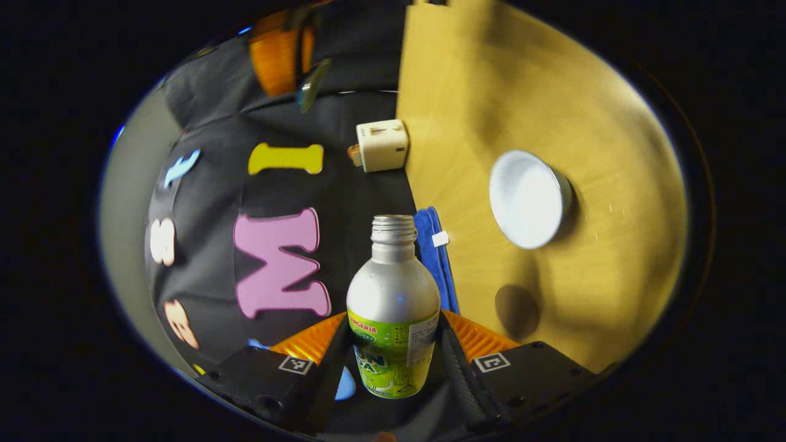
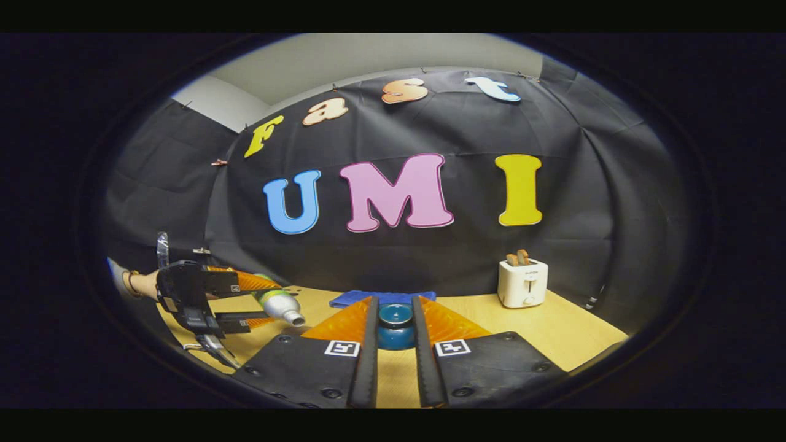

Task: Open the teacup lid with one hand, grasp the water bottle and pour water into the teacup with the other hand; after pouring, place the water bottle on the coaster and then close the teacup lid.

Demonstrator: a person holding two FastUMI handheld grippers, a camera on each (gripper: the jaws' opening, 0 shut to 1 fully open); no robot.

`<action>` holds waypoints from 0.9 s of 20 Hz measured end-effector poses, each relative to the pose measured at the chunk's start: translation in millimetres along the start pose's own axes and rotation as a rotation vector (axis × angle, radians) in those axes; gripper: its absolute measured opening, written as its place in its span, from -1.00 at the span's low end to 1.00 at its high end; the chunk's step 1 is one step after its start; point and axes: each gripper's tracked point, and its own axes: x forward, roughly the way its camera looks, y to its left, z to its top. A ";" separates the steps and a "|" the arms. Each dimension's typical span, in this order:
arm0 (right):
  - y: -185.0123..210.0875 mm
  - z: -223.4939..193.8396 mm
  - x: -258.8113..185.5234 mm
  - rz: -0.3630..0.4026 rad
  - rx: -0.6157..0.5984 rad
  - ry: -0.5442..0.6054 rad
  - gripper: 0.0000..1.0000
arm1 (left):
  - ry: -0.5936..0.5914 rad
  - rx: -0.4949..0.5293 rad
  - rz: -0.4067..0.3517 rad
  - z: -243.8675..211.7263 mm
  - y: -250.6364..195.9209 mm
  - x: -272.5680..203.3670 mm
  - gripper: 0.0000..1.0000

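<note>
One uncapped water bottle (image 1: pixel 393 307) — silver, green-labelled.

Left tongs (image 1: pixel 393 362) rolled sideways, clamped on a load; right tongs (image 2: pixel 396 344) level, fingers narrowly parted around theirs.

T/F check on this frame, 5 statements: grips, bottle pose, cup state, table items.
1. The left gripper is shut on the water bottle. True.
2. The bottle has its cap on. False: its threaded neck is bare and open.
3. The right gripper holds the teacup lid between its fingers. True.
4. In the right gripper view the bottle stands upright. False: there it lies tilted, about on its side, mouth pointing toward the table's middle.
5. The toaster stands on the table near the booth's wall. True.
6. The white teacup is covered. False: it is open.
</note>
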 end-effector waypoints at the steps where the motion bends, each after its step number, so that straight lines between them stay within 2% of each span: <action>1: 0.5 -0.3 -0.8 -0.001 -0.001 0.000 -0.41 | -0.027 -0.148 -0.013 6.9 -3.4 -2.6 0.59; 2: 0.2 0.0 -1.4 -0.003 -0.003 0.000 -0.46 | -0.097 -0.447 -0.029 22.9 -6.9 -7.9 0.59; 5: 0.4 0.9 -0.7 -0.004 -0.004 -0.003 -0.41 | -0.178 -0.878 -0.008 28.4 10.6 -13.1 0.59; 6: 1.0 1.0 -1.3 -0.004 -0.003 -0.003 -0.35 | -0.209 -1.063 0.001 25.2 19.6 -13.3 0.59; 7: 1.7 0.9 -1.5 -0.003 -0.003 -0.002 -0.41 | -0.227 -1.194 0.008 18.4 26.6 -12.5 0.59; 8: 3.7 0.4 -1.5 0.000 -0.001 -0.001 -0.36 | -0.251 -1.306 0.022 10.4 30.8 -14.0 0.58; 9: 6.3 -0.4 -1.2 0.006 0.000 0.001 -0.44 | -0.263 -1.392 0.045 1.2 34.1 -11.8 0.59; 10: 10.0 -1.5 -1.3 0.015 0.001 0.003 -0.41 | -0.258 -1.446 0.062 -16.3 34.4 -11.4 0.59; 11: 13.4 -4.3 -1.2 0.025 0.003 0.006 -0.51 | -0.242 -1.468 0.079 -25.5 30.9 -9.7 0.59; 12: 15.7 -6.8 0.2 0.032 0.004 0.012 -0.41 | -0.222 -1.477 0.084 -32.5 26.5 -5.4 0.59; 13: 15.4 -10.9 1.8 0.032 0.002 0.020 -0.50 | -0.206 -1.489 0.074 -34.8 22.7 -2.6 0.60; 15: 13.9 -16.6 3.8 0.027 0.004 0.032 -0.51 | -0.193 -1.518 0.045 -36.9 13.7 5.4 0.59; 18: 14.0 -19.0 4.6 0.027 0.004 0.038 -0.51 | -0.169 -1.523 0.064 -44.7 1.4 20.4 0.60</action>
